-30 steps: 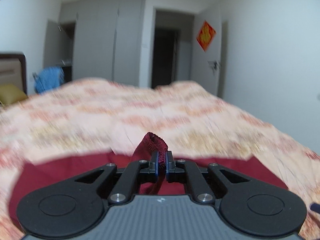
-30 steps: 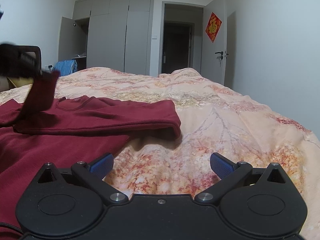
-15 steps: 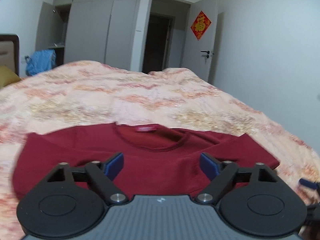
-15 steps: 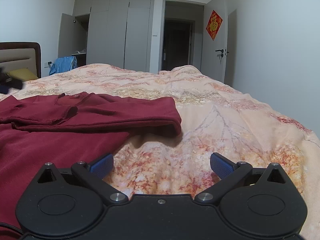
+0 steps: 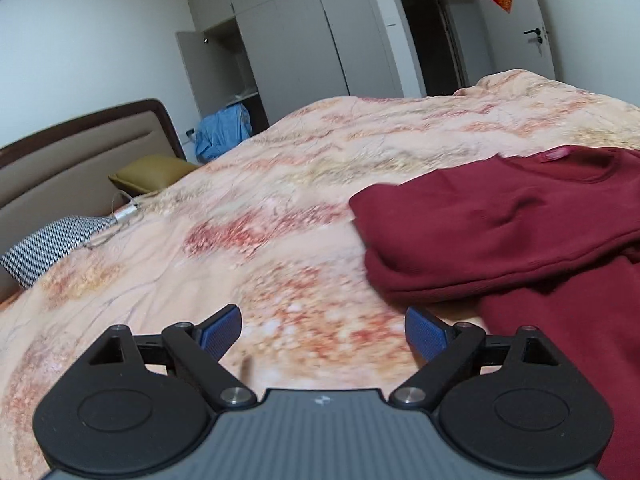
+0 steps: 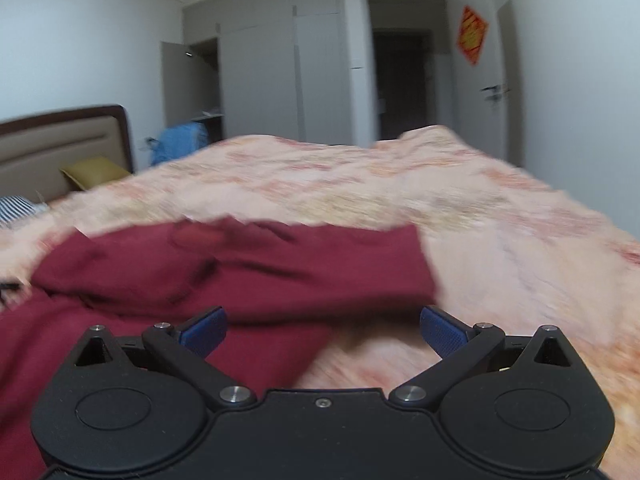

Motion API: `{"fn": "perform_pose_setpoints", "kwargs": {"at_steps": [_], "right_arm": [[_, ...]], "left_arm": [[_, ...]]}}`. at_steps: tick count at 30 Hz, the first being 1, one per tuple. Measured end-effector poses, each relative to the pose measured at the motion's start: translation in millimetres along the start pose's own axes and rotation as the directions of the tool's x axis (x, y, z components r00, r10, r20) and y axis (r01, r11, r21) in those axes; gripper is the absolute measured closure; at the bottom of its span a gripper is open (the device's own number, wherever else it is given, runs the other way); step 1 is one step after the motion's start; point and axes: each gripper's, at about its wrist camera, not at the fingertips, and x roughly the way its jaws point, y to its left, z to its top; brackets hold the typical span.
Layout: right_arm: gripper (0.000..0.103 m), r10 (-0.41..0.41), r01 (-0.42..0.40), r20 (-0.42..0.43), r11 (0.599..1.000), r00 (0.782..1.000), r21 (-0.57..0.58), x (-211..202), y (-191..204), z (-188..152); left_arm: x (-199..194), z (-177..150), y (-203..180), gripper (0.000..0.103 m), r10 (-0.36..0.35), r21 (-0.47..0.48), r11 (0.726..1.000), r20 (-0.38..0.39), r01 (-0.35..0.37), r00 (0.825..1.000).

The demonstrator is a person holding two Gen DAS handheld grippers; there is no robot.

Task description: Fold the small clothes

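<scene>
A dark red long-sleeved top (image 5: 500,224) lies on the bed with both sleeves folded across its chest, neck label facing up. It also shows in the right wrist view (image 6: 240,264), blurred. My left gripper (image 5: 323,330) is open and empty, low over the quilt just left of the top's folded edge. My right gripper (image 6: 322,330) is open and empty, above the top's lower right part, near the folded sleeve's end.
The bed has a peach floral quilt (image 5: 280,184). A checked pillow (image 5: 52,244) and a yellow pillow (image 5: 154,170) lie by the headboard (image 5: 80,152). A blue cloth (image 5: 224,132) hangs by the open wardrobe. A dark doorway (image 6: 404,80) is beyond the bed.
My left gripper let go of the red sleeve, opened, and swung left and down beside the top. My right gripper moved left over the garment and stayed open.
</scene>
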Motion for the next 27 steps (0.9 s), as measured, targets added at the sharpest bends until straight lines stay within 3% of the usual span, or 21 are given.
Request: {"fn": "perform_pose_setpoints", "kwargs": {"at_steps": [2,6,11,13,15,17,18,22,25,27], "right_arm": [[0.003,0.067,-0.066,-0.036,0.998,0.997,0.024,19.5,13.0,14.2],[0.02,0.164,-0.164,-0.107,0.986,0.981,0.01,60.7,48.9,28.1],[0.03,0.211,-0.218,-0.19,0.976,0.959,-0.017,99.1,87.2,25.7],[0.041,0.2,-0.209,-0.206,0.978,0.958,-0.021,107.8,94.3,22.9],[0.065,0.183,-0.194,-0.206,0.98,0.961,-0.035,111.3,97.9,20.0],[0.083,0.181,-0.193,-0.203,0.98,0.962,-0.042,111.0,99.4,18.2],[0.088,0.182,-0.194,-0.195,0.98,0.964,-0.046,109.0,99.6,17.7],[0.092,0.169,-0.184,-0.168,0.98,0.971,-0.08,95.6,100.8,16.8],[0.092,0.16,-0.175,-0.175,0.981,0.972,-0.079,91.2,99.8,14.1],[0.092,0.162,-0.178,-0.189,0.982,0.968,-0.07,93.1,98.2,10.8]], "left_arm": [[6.0,-1.6,2.3,0.011,-0.014,0.023,1.0,-0.001,0.014,1.0],[14.6,-4.4,-15.3,0.012,-0.009,0.183,0.983,0.027,0.004,1.0],[8.9,-3.9,-36.5,0.028,-0.038,0.305,0.952,0.105,0.005,0.994],[8.1,-3.2,-38.8,0.037,-0.06,0.322,0.947,0.116,0.019,0.991],[10.9,-1.9,-38.0,0.056,-0.075,0.326,0.945,0.121,0.032,0.99],[12.3,-0.2,-36.4,0.085,-0.095,0.324,0.945,0.135,0.046,0.986],[13.1,1.6,-35.8,0.09,-0.1,0.326,0.944,0.147,0.047,0.984],[3.0,9.3,-25.8,0.096,-0.135,0.249,0.964,0.175,0.089,0.975],[-2.2,10.1,-15.0,0.097,-0.167,0.138,0.979,0.128,0.149,0.978],[1.5,8.5,-5.3,0.097,-0.195,0.011,0.981,0.066,0.194,0.979]]}}
